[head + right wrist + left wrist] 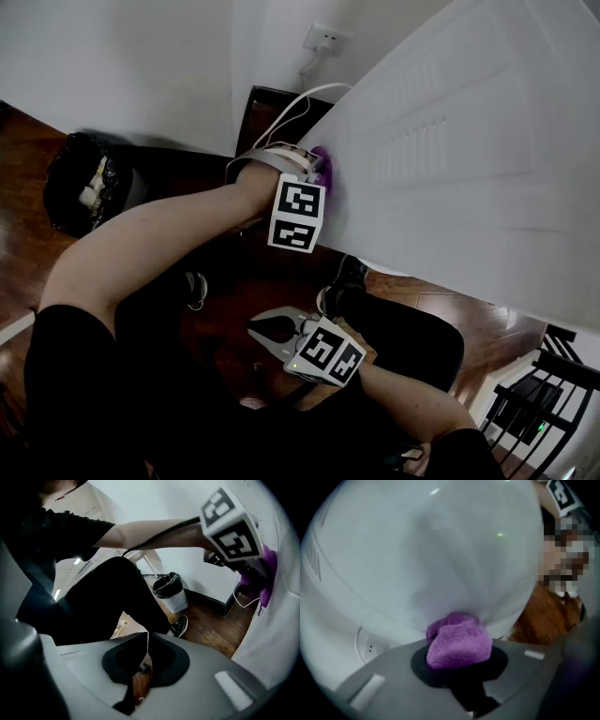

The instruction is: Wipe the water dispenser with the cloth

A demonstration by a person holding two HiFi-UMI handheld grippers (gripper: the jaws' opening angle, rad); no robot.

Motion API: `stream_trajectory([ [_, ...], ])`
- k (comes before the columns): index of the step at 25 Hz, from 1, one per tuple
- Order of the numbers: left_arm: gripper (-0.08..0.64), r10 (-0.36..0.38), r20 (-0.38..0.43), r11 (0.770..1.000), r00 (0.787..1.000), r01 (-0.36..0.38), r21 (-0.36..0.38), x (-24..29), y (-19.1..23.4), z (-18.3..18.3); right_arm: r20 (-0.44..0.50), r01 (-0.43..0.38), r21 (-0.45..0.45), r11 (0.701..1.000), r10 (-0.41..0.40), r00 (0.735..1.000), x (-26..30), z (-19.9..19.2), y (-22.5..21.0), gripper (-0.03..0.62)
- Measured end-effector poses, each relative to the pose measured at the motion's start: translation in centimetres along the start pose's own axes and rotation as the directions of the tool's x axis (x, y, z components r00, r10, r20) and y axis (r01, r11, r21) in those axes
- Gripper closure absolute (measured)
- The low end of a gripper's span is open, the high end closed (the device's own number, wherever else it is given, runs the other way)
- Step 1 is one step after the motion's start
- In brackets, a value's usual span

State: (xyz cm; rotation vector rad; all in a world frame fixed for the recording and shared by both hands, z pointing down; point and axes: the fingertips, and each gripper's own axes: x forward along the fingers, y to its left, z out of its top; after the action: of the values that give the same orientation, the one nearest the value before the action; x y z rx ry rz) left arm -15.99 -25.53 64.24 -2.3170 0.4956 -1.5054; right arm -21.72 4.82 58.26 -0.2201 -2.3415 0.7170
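Much here is out of sight

The dispenser [469,141] runs off the top and right edges. The cloth [322,167] is only a purple sliver behind the left gripper [311,174]. What lies in the bin [89,183] is too small to tell. The chair [548,394] is cut at the corner.

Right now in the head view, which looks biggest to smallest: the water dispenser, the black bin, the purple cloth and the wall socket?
1. water dispenser
2. black bin
3. purple cloth and wall socket: they look about alike, and the cloth is partly hidden, so no ranking.
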Motion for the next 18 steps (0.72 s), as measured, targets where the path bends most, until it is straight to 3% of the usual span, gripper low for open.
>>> stream_trajectory([
  [3, 0.457, 0.047, -0.044, 0.999, 0.998, -0.046, 0.017, 4.2, 3.2, -3.2, -0.002, -0.006, -0.026, 1.000, 0.006, 1.000, 0.0, 0.4, 0.4, 0.583],
  [8, 0.457, 0.026, -0.030, 0.992, 0.999, -0.029, -0.125, 6.8, 3.7, -5.0, -0.010, 0.024, 0.064, 0.998, -0.023, 1.000, -0.2, -0.7, -1.2, 0.583],
  [11, 0.457, -0.039, 0.009, 0.982, 0.999, 0.040, -0.182, 5.4, -0.8, -3.0, 0.009, 0.132, 0.150, 0.980, -0.135, 0.991, -1.2, -0.7, -4.1, 0.583],
  [15, 0.457, -0.167, 0.090, 0.966, 0.982, 0.181, -0.183, 2.8, -8.7, -0.1, -0.011, 0.322, 0.225, 0.919, -0.328, 0.945, -3.1, -1.5, -8.8, 0.583],
  [18, 0.457, -0.227, 0.126, 0.963, 0.966, 0.242, -0.116, 1.8, -12.9, 1.0, -0.047, 0.341, 0.206, 0.917, -0.339, 0.940, -3.0, -2.2, -8.9, 0.584],
])
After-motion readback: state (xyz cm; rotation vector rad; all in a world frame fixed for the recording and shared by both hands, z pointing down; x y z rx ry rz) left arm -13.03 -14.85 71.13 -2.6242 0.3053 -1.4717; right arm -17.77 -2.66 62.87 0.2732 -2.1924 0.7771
